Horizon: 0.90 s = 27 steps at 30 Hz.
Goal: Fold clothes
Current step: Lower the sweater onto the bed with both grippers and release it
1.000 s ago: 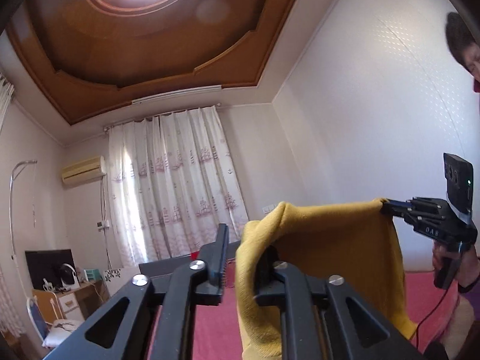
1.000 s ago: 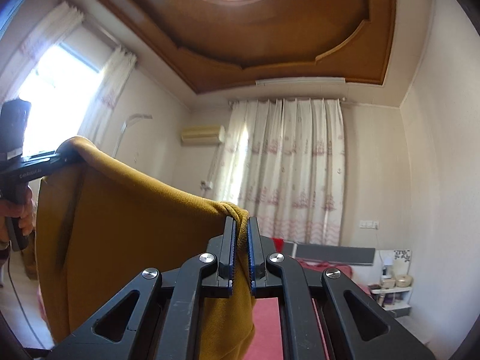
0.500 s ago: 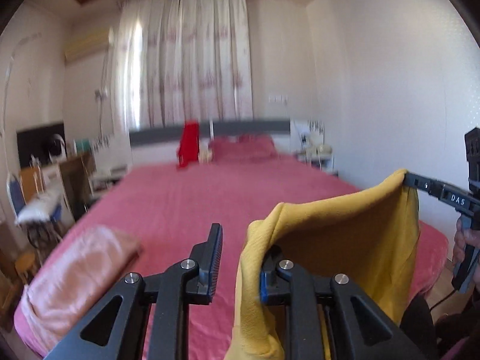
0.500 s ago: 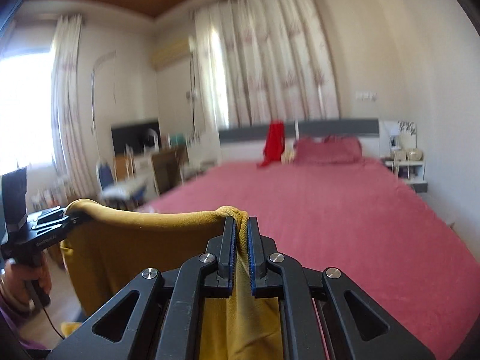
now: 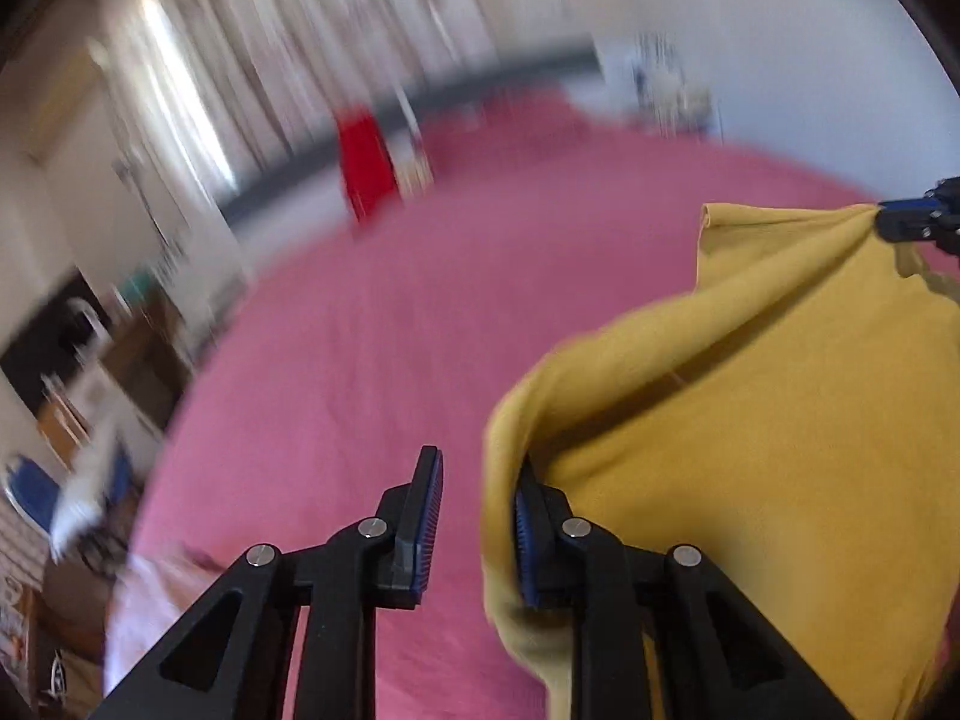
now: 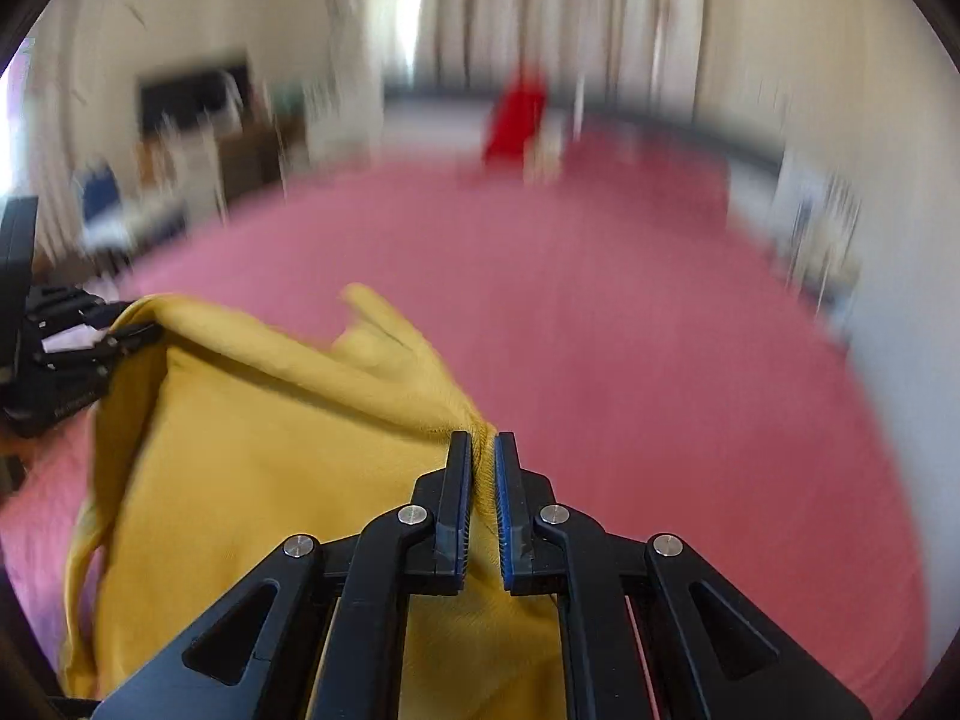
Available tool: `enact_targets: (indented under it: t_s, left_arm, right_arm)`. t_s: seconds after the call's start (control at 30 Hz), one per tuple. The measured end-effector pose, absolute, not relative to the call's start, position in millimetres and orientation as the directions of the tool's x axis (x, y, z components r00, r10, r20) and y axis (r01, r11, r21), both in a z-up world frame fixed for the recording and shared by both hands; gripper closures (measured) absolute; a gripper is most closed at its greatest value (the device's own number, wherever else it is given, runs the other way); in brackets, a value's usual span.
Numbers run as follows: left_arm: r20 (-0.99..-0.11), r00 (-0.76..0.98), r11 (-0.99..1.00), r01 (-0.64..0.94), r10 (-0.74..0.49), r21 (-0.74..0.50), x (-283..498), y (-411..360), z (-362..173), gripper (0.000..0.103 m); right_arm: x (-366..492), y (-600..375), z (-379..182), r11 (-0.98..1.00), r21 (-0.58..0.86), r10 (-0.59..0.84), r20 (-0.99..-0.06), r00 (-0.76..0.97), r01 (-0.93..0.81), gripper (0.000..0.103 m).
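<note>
Right gripper (image 6: 480,468): jaws nearly together, pinching a bunched edge of the yellow garment (image 6: 252,480) between the blue-ribbed pads. Cloth runs from that pinch leftward and down, and spreads in a broad sheet toward the left gripper (image 6: 129,333), which shows at the left edge of the right wrist view with the garment's other corner at its tip. In its own view the left gripper (image 5: 477,531) has its jaws spread with a clear gap between them; the yellow garment (image 5: 750,450) is draped over the right finger only, wrapping its outer side and hanging below, while the left finger is bare. So the left is not clamped on the cloth here, just carrying it hooked on one finger. From there the fabric stretches up and right to the right gripper (image 5: 900,222), small at the far right edge. The garment hangs between the two grippers above the pink bed (image 6: 660,360); whether its lower edge touches the sheet cannot be told. Background heavily motion-blurred: red item (image 5: 366,165) at the far end by the grey headboard (image 5: 288,177), curtains (image 6: 570,6) behind, dark screen (image 6: 192,93) far left.
</note>
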<state>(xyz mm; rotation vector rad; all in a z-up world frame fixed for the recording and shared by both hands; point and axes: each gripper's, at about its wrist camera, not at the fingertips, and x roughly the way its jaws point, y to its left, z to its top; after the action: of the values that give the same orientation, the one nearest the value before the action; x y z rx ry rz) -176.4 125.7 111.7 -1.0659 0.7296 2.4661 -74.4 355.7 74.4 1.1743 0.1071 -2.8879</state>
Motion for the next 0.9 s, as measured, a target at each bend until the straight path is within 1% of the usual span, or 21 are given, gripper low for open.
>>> enact_targets:
  t_s: [0.03, 0.07, 0.1, 0.17, 0.2, 0.3, 0.33, 0.37, 0.4, 0.43, 0.47, 0.5, 0.57, 0.63, 0.7, 0.73, 0.77, 0.8, 0.83, 0.87, 0.9]
  left_arm:
    - [-0.799, -0.598, -0.802, -0.51, 0.071, 0.31, -188, 126, 79, 0.085]
    - [-0.822, -0.566, -0.809, -0.511, 0.063, 0.29, -194, 122, 59, 0.087]
    - [-0.839, -0.54, -0.818, -0.512, 0.069, 0.263, -199, 117, 42, 0.088]
    - [-0.817, -0.56, -0.845, -0.495, 0.133, 0.201, -203, 105, 40, 0.085]
    - [-0.822, -0.549, -0.852, -0.495, 0.154, 0.17, -208, 102, 42, 0.085]
    - [-0.843, -0.499, -0.862, -0.499, 0.199, 0.092, -222, 95, 45, 0.079]
    - [-0.848, -0.482, -0.864, -0.5, 0.219, 0.061, -225, 92, 46, 0.079]
    - [-0.843, -0.476, -0.867, -0.498, 0.25, 0.024, -229, 88, 50, 0.079]
    - [-0.834, -0.477, -0.869, -0.495, 0.276, -0.004, -231, 85, 55, 0.079]
    - [-0.813, -0.477, -0.841, -0.541, 0.334, -0.028, -232, 84, 60, 0.079]
    - [-0.795, -0.474, -0.825, -0.562, 0.378, -0.057, -234, 85, 65, 0.079]
    - [-0.786, -0.47, -0.816, -0.574, 0.402, -0.074, -235, 90, 70, 0.079]
    - [-0.779, -0.468, -0.797, -0.6, 0.417, -0.066, -238, 104, 80, 0.08]
    - [-0.779, -0.457, -0.771, -0.634, 0.43, -0.054, -242, 124, 87, 0.08]
    - [-0.807, -0.438, -0.755, -0.655, 0.395, -0.014, -244, 139, 82, 0.08]
    - [-0.823, -0.429, -0.747, -0.665, 0.373, 0.008, -245, 147, 78, 0.08]
    - [-0.833, -0.418, -0.745, -0.667, 0.361, 0.012, -244, 148, 73, 0.08]
    - [-0.842, -0.408, -0.745, -0.667, 0.354, 0.01, -243, 148, 67, 0.08]
    - [-0.851, -0.4, -0.751, -0.661, 0.34, 0.011, -242, 145, 61, 0.08]
    - [-0.858, -0.397, -0.755, -0.655, 0.326, 0.016, -238, 138, 55, 0.08]
    - [-0.86, -0.407, -0.757, -0.653, 0.306, 0.04, -236, 133, 50, 0.08]
  right_arm:
    - [-89, 360, 37, -0.999, -0.013, -0.015, -0.764, -0.644, 0.038, 0.095]
    - [-100, 365, -1, -0.999, 0.032, -0.034, -0.826, -0.563, 0.013, 0.095]
    - [-104, 369, -29, -0.997, 0.072, -0.057, -0.862, -0.503, -0.011, 0.095]
    - [-101, 380, -61, -0.986, 0.16, -0.112, -0.856, -0.505, -0.053, 0.095]
    - [-100, 387, -64, -0.976, 0.207, -0.146, -0.849, -0.508, -0.066, 0.095]
    - [-99, 408, -66, -0.937, 0.336, -0.245, -0.831, -0.499, -0.099, 0.091]
    - [-99, 414, -64, -0.923, 0.369, -0.274, -0.828, -0.489, -0.108, 0.086]
    - [-97, 420, -53, -0.919, 0.362, -0.23, -0.812, -0.536, -0.154, 0.076]
    - [-95, 425, -40, -0.924, 0.35, -0.196, -0.781, -0.593, -0.155, 0.067]
    - [-97, 427, -33, -0.925, 0.344, -0.176, -0.764, -0.62, -0.16, 0.039]
    - [-99, 429, -25, -0.927, 0.338, -0.158, -0.748, -0.645, -0.165, 0.015]
    - [-110, 430, -22, -0.929, 0.335, -0.16, -0.748, -0.644, -0.159, 0.015]
    - [-127, 419, -24, -0.94, 0.322, -0.188, -0.766, -0.615, -0.113, 0.015]
    - [-153, 404, -27, -0.963, 0.261, -0.183, -0.803, -0.567, -0.059, 0.015]
    - [-178, 388, -33, -0.986, 0.168, -0.156, -0.85, -0.503, 0.021, 0.015]
    - [-186, 377, -40, -0.989, 0.132, -0.146, -0.866, -0.479, 0.062, 0.018]
    - [-193, 370, -47, -0.991, 0.096, -0.128, -0.884, -0.45, 0.093, 0.041]
    - [-198, 363, -56, -0.992, 0.029, -0.077, -0.908, -0.412, 0.12, 0.065]
    - [-199, 360, -62, -0.989, -0.018, -0.042, -0.916, -0.398, 0.147, 0.097]
    - [-200, 358, -67, -0.983, -0.063, -0.009, -0.922, -0.388, 0.172, 0.097]
    - [-199, 362, -64, -0.984, -0.082, 0.007, -0.909, -0.416, 0.161, 0.097]
